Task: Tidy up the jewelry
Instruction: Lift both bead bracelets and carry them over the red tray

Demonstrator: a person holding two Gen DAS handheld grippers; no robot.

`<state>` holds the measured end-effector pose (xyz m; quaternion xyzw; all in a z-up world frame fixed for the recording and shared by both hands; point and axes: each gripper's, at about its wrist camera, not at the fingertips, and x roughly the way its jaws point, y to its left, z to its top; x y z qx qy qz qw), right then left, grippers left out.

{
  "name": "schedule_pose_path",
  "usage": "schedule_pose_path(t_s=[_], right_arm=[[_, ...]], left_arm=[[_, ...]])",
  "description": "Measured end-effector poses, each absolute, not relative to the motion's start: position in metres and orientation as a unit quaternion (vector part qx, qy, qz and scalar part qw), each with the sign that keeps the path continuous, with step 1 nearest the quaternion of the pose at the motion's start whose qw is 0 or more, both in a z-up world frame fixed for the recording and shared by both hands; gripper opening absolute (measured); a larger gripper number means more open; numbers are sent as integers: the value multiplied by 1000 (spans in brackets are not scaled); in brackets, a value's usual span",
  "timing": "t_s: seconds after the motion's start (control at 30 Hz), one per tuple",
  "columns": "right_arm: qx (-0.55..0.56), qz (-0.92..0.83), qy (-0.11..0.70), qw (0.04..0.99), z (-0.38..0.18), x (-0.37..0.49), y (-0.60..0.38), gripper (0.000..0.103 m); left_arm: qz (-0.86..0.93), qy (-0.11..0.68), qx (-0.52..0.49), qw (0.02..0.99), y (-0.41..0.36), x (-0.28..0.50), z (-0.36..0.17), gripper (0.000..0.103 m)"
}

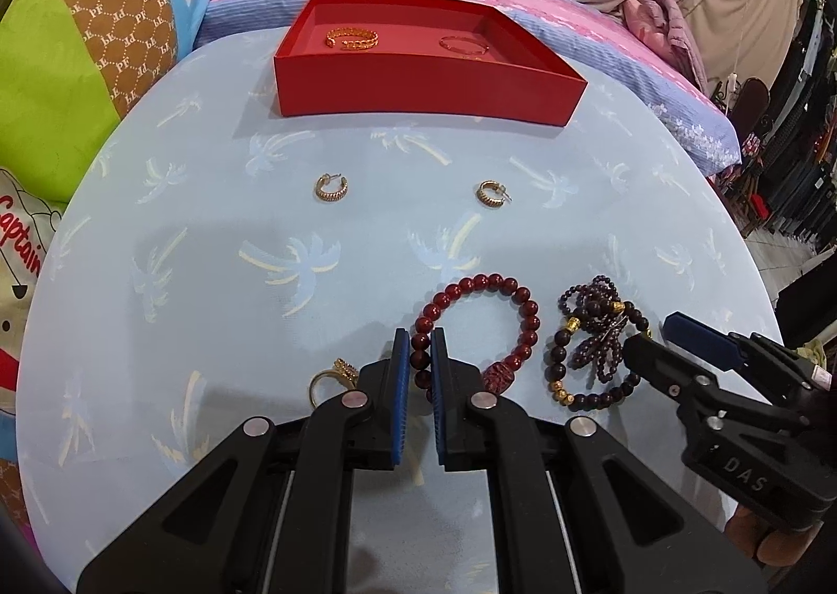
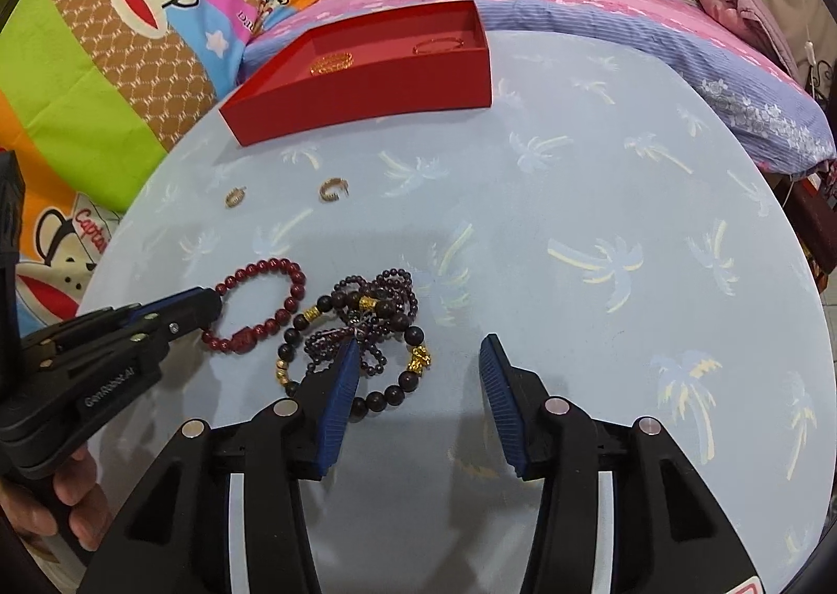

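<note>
A red bead bracelet (image 1: pixel 502 295) lies on the light blue table near me. My left gripper (image 1: pixel 420 340) is shut on its left side; it also shows in the right wrist view (image 2: pixel 209 303). A dark bead bracelet (image 2: pixel 366 327) with gold beads lies just right of the red one. My right gripper (image 2: pixel 421 348) is open, its left finger over the dark beads. A red box (image 1: pixel 423 86) at the far edge holds a gold cuff (image 1: pixel 352 38) and a thin bangle (image 1: pixel 463 43). Two gold hoop earrings (image 1: pixel 330 187) (image 1: pixel 490 193) lie mid-table. A gold ring (image 1: pixel 329 377) sits left of my left fingers.
The round table (image 1: pixel 209 280) has a palm-print cloth. A bed with colourful cushions (image 1: pixel 78 70) and a pink-purple blanket (image 2: pixel 654 18) stands behind it. The table's right half (image 2: pixel 628 227) has only the cloth on it.
</note>
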<state>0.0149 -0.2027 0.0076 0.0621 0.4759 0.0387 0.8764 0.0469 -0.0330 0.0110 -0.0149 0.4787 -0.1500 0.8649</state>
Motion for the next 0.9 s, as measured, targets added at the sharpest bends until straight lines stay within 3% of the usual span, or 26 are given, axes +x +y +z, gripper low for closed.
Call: schedule_pose_path(t_s=[0.17, 0.23, 0.33, 0.9], right_arm=[[44, 36, 471, 880, 5, 17, -198, 28], [44, 40, 470, 881, 4, 19, -197, 15], [42, 40, 472, 880, 4, 22, -196, 9], [51, 71, 413, 907, 71, 16, -187, 8]], left_arm=[[-150, 482, -16, 863, -33, 48, 9, 8], [-150, 482, -16, 863, -33, 48, 9, 8], [-150, 482, -16, 863, -33, 48, 9, 8], [-177, 458, -29, 871, -30, 47, 47, 8]])
